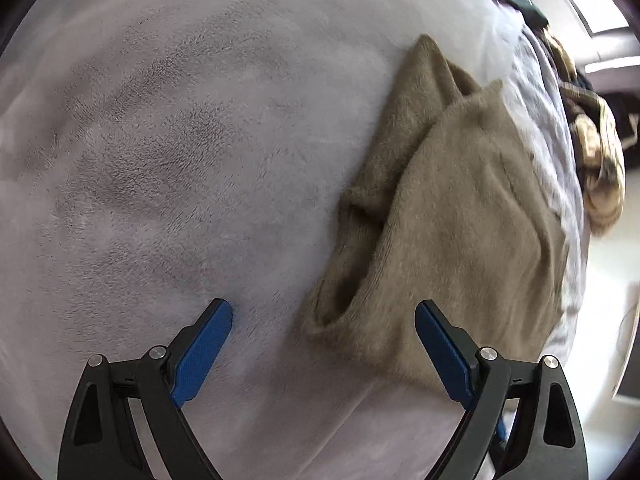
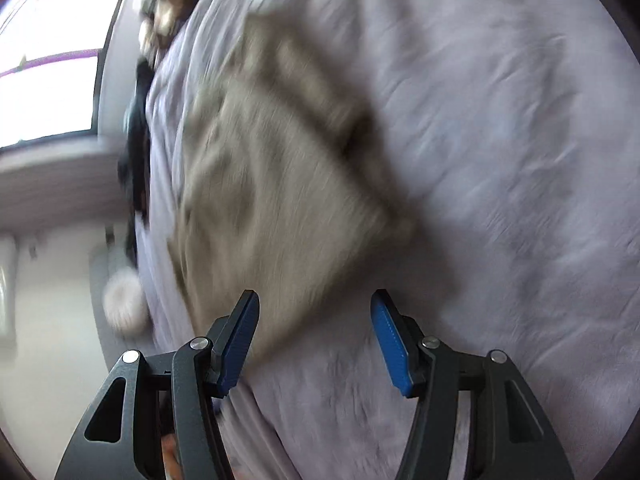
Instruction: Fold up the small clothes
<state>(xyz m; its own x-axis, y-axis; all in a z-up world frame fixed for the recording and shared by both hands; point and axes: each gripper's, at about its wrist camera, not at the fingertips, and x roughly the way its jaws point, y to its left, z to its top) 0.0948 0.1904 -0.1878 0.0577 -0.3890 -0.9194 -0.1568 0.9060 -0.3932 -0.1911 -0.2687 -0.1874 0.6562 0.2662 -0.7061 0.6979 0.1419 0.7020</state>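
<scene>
A tan fleece garment [image 1: 460,216] lies folded over on a pale lilac-grey blanket [image 1: 180,140]. In the left wrist view it fills the right half, with an open cuff or sleeve end near my fingers. My left gripper [image 1: 324,312] is open and empty, just above the garment's near edge. In the right wrist view the same garment [image 2: 272,184] is blurred by motion and lies ahead and to the left on the blanket [image 2: 500,140]. My right gripper [image 2: 315,304] is open and empty over the garment's near corner.
A pile of dark and patterned clothes [image 1: 596,152] lies along the blanket's far edge; it also shows in the right wrist view [image 2: 136,152]. A white fluffy ball [image 2: 124,304] sits by the edge. A bright window [image 2: 48,80] and floor lie beyond.
</scene>
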